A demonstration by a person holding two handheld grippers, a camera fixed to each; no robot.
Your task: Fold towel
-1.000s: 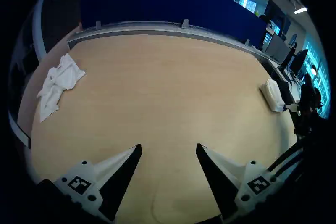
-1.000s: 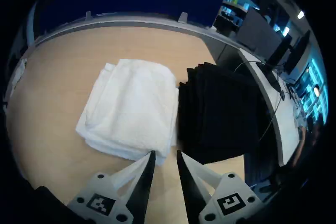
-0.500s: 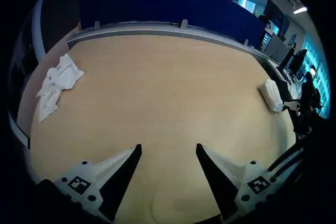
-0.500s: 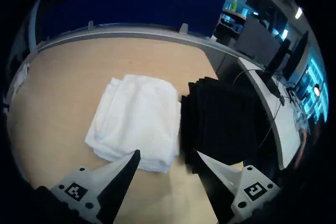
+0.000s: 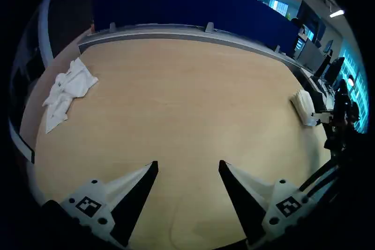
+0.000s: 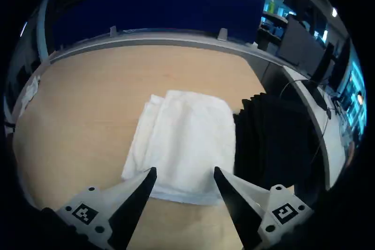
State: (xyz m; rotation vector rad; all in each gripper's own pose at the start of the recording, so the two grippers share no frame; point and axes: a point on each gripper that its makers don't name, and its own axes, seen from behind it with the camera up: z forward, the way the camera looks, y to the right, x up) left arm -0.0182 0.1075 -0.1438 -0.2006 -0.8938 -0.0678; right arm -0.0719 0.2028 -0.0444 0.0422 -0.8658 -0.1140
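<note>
The folded towel (image 6: 187, 147) lies flat on the table (image 6: 93, 109), right next to a black stack (image 6: 276, 142). The right gripper (image 6: 183, 171) is at the towel's near edge, fingers wide apart and holding nothing. The left gripper (image 5: 187, 163) is wide open and empty too, over bare wood. A crumpled towel (image 5: 68, 90) lies well off by the table's side edge. It looks soft, light and floppy, so pinching a corner is probably the best bet.

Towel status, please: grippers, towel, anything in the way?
Left gripper open over table. Right gripper open at near edge of folded white towel. Crumpled towel far left, untouched. Black stack beside folded towel, not blocking.
</note>
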